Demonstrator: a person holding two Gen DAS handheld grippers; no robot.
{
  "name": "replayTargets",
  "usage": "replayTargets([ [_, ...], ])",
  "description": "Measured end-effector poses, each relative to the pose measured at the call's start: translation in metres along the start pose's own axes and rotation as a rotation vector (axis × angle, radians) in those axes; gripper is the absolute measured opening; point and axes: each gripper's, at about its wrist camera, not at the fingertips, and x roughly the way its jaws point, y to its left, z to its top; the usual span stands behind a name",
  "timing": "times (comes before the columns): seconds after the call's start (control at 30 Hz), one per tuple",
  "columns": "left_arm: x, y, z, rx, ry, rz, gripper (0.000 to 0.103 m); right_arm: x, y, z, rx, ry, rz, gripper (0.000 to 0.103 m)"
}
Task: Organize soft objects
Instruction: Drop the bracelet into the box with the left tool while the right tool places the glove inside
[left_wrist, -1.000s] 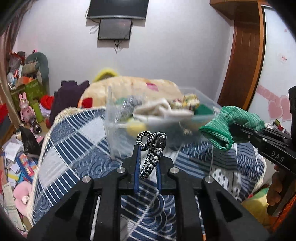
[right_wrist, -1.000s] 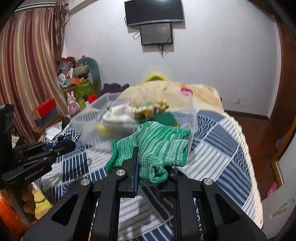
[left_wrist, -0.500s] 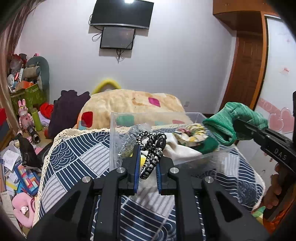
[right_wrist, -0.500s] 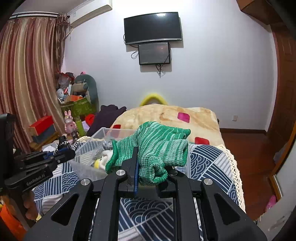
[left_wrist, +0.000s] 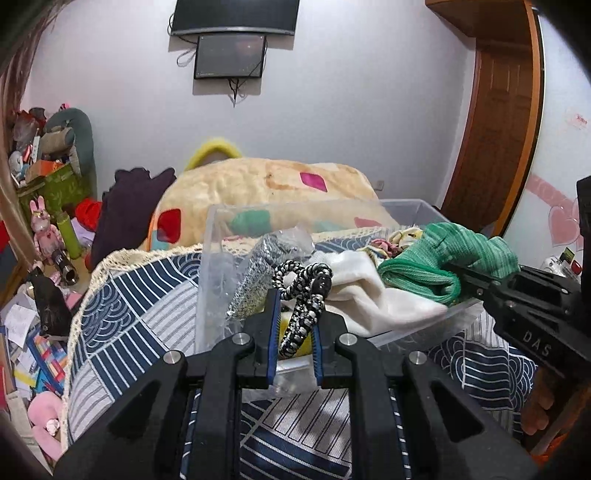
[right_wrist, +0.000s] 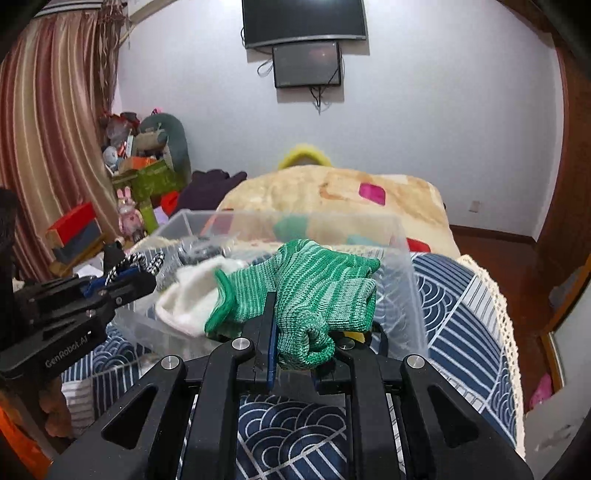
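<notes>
The green glove covers the right hand-held gripper at its fingertips, so their pinch goes unseen; the white cloth and glove hide most of the clear bin's contents; the bin's floor is out of sight; the yellow item behind the blanket is blurred and unidentifiable.

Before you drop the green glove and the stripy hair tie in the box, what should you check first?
1. Green glove pinched in right gripper: ok.
2. Hair tie pinched in left gripper: ok.
3. Clear box has no lid on: ok.
4. Glove over the box opening: ok, it looks past the near wall.
5. Hair tie over the opening: cannot tell, it sits about at the near wall.
6. Room left among the white cloth and other things: cannot tell.
</notes>
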Motion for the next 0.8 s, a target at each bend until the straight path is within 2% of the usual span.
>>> replayTargets([
  [0.17,0.008,0.001,0.0,-0.006,0.015,-0.02,0.015,0.0,-0.002,0.0,-0.014,0.01,-0.008,0.014],
  [0.27,0.01,-0.001,0.0,0.015,0.013,-0.002,0.024,-0.003,-0.002,0.0,-0.028,0.01,-0.033,0.017],
  [0.33,0.009,-0.003,0.0,0.022,0.012,0.008,0.039,-0.005,-0.002,0.001,-0.037,0.009,-0.053,0.028],
  [0.37,0.008,-0.003,0.0,0.017,0.013,0.007,0.041,-0.005,-0.003,0.001,-0.037,0.008,-0.06,0.033],
  [0.4,0.008,-0.002,0.0,0.008,0.014,0.001,0.042,-0.007,-0.003,0.001,-0.036,0.006,-0.062,0.046],
  [0.43,0.007,-0.001,0.0,0.002,0.013,-0.008,0.042,-0.009,-0.004,0.0,-0.033,-0.001,-0.062,0.051],
  [0.6,-0.004,-0.003,-0.001,0.022,0.001,-0.013,0.043,-0.023,-0.005,-0.002,-0.035,-0.026,-0.052,0.055],
  [0.8,-0.03,-0.01,-0.002,0.046,-0.045,-0.01,0.049,-0.042,-0.003,0.002,-0.038,-0.07,-0.051,0.055],
])
